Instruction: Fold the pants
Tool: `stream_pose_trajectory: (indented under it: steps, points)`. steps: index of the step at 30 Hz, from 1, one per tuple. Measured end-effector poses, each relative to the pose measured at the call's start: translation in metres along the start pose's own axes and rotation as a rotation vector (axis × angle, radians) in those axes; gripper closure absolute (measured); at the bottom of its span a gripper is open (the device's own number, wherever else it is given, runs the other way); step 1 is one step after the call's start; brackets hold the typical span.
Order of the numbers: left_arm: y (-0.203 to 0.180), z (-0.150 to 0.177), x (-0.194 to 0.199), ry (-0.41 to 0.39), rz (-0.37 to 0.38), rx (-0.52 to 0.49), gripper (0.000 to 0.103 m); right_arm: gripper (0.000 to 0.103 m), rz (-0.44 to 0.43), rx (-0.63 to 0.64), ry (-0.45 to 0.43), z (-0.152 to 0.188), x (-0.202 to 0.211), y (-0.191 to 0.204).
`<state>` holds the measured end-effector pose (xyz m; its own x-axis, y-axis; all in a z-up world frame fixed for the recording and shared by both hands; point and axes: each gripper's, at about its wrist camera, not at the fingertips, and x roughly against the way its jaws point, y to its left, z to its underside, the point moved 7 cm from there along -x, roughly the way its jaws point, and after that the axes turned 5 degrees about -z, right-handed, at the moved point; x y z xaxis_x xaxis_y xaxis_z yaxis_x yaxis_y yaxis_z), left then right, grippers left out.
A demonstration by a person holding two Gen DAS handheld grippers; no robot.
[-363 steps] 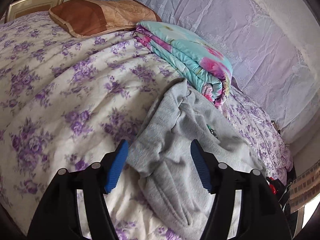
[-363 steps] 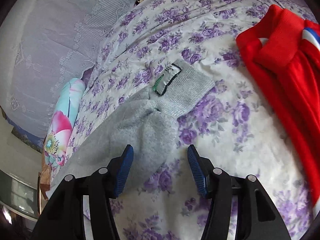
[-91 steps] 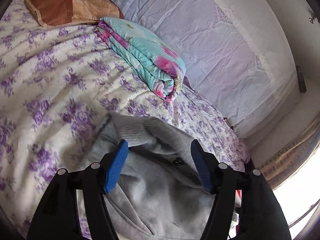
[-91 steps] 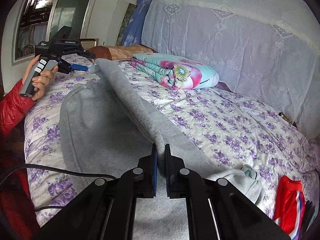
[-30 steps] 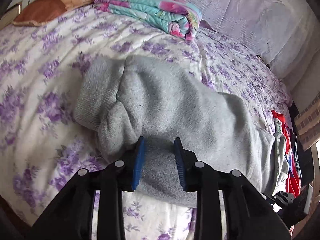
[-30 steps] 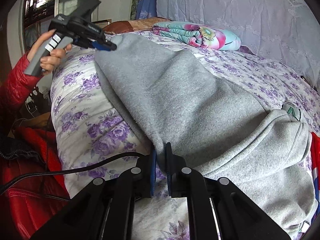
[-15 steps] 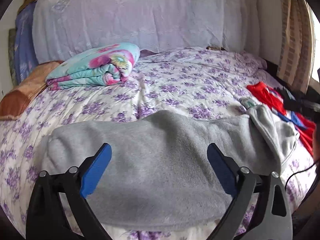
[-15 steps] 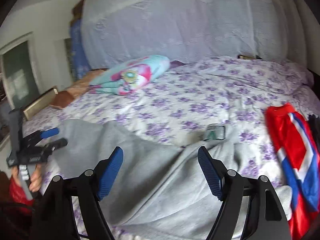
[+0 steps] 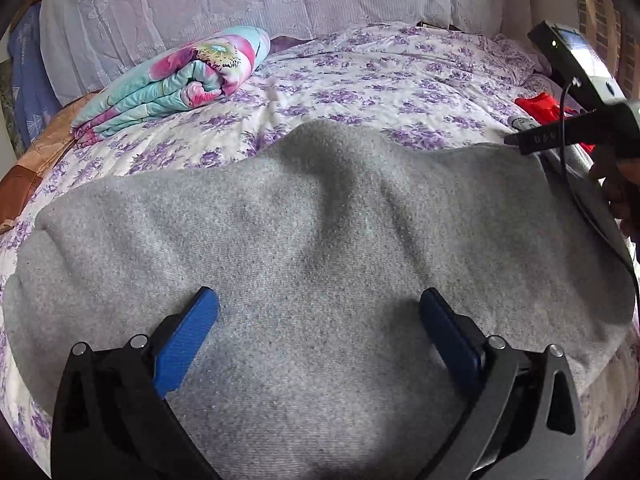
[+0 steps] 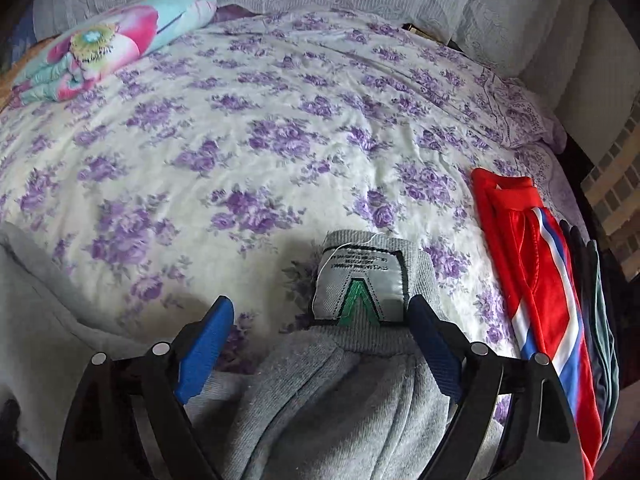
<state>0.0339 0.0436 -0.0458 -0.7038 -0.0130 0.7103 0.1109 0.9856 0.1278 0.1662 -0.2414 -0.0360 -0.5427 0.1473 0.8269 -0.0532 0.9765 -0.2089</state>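
The grey pants (image 9: 312,240) lie spread lengthwise across the near side of the floral bed, with a raised wrinkle near the middle. My left gripper (image 9: 318,312) is open and empty, just above the grey cloth. My right gripper (image 10: 320,320) is open and empty over the waistband end (image 10: 360,380), where a grey label with a green triangle (image 10: 358,292) lies turned up. The right gripper's body also shows in the left wrist view (image 9: 568,132) at the pants' right end.
A folded teal and pink floral blanket (image 9: 176,80) lies at the far left of the bed (image 10: 280,120). A red garment with blue and white stripes (image 10: 536,264) lies at the right edge beside dark clothing. A lace-covered wall stands behind the bed.
Both grippers have let go of the grey pants and opened since a second ago. The pants now lie flat on the bed. The right gripper has dropped closer to the waistband label.
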Motion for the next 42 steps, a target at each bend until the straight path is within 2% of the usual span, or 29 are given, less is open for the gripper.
stream_pose_trajectory:
  steps: [2, 4, 6, 7, 8, 11, 14, 16, 17, 18, 19, 22, 24, 25, 28, 31, 33, 35, 37, 38, 39, 40, 42]
  points:
    - [0.0, 0.0, 0.001, -0.001, 0.004, 0.0, 0.005, 0.019, -0.021, -0.017, -0.062, 0.005, 0.009, -0.012]
    - [0.0, 0.0, 0.001, -0.002, 0.008, 0.003, 0.005, 0.039, -0.145, -0.069, -0.139, 0.012, 0.026, -0.027]
    - [-0.001, 0.0, 0.001, -0.003, 0.009, 0.004, 0.005, 0.09, -0.31, -0.177, -0.156, 0.029, 0.042, -0.046]
    - [-0.001, 0.0, 0.001, -0.003, 0.007, 0.003, 0.005, 0.089, -0.367, -0.243, -0.181, 0.039, 0.052, -0.058]
    - [0.0, 0.0, 0.001, -0.002, 0.006, 0.002, 0.005, 0.091, -0.389, -0.293, -0.205, 0.052, 0.063, -0.071]
    - [0.0, 0.0, 0.001, -0.003, 0.008, 0.003, 0.005, 0.091, -0.398, -0.404, -0.257, 0.095, 0.09, -0.107]
    - [0.0, 0.0, 0.001, -0.002, 0.007, 0.002, 0.005, 0.091, -0.379, -0.488, -0.231, 0.14, 0.097, -0.134]
    - [0.0, 0.0, 0.001, -0.002, 0.006, 0.002, 0.005, 0.086, -0.403, -0.517, -0.211, 0.154, 0.098, -0.136]
    - [0.0, 0.0, 0.001, -0.001, 0.005, 0.001, 0.005, 0.073, -0.414, -0.516, -0.202, 0.152, 0.1, -0.132]
    - [0.0, 0.0, 0.001, 0.0, 0.002, -0.001, 0.005, 0.043, -0.416, -0.501, -0.214, 0.144, 0.104, -0.125]
    - [0.0, 0.0, 0.001, 0.001, -0.001, -0.003, 0.005, 0.035, -0.407, -0.475, -0.251, 0.133, 0.111, -0.117]
    - [0.0, -0.001, 0.002, 0.001, -0.003, -0.004, 0.005, 0.031, -0.389, -0.338, -0.309, 0.09, 0.121, -0.077]
    - [0.0, -0.001, 0.002, 0.0, -0.005, -0.005, 0.005, 0.018, -0.397, -0.287, -0.297, 0.062, 0.111, -0.047]
    - [0.0, -0.001, 0.002, 0.0, -0.004, -0.005, 0.005, 0.016, -0.387, -0.265, -0.276, 0.05, 0.101, -0.033]
    - [0.0, -0.001, 0.002, 0.001, -0.003, -0.005, 0.005, 0.016, -0.28, -0.222, -0.186, 0.018, 0.061, 0.002]
    - [0.0, -0.001, 0.002, -0.001, 0.004, -0.003, 0.005, 0.016, -0.102, -0.164, -0.122, 0.012, 0.029, 0.009]
    - [0.001, -0.001, 0.003, -0.004, 0.012, 0.002, 0.005, 0.016, -0.092, -0.164, -0.107, 0.022, 0.019, 0.002]
    - [0.001, -0.002, 0.003, -0.004, 0.014, 0.004, 0.005, 0.019, -0.167, -0.198, -0.136, 0.032, 0.019, -0.006]
    - [0.001, -0.001, 0.003, -0.005, 0.013, 0.004, 0.005, 0.041, -0.203, -0.193, -0.161, 0.04, 0.024, -0.013]
    - [0.0, -0.001, 0.003, -0.005, 0.015, 0.005, 0.005, 0.064, -0.24, -0.199, -0.171, 0.044, 0.029, -0.017]
    - [0.0, -0.001, 0.004, -0.006, 0.018, 0.007, 0.005, 0.082, -0.271, -0.22, -0.178, 0.048, 0.033, -0.022]
    - [0.0, -0.002, 0.004, -0.007, 0.021, 0.009, 0.005, 0.088, -0.296, -0.247, -0.19, 0.052, 0.039, -0.029]
    - [0.0, -0.002, 0.004, -0.008, 0.023, 0.01, 0.005, 0.091, -0.349, -0.309, -0.223, 0.065, 0.055, -0.046]
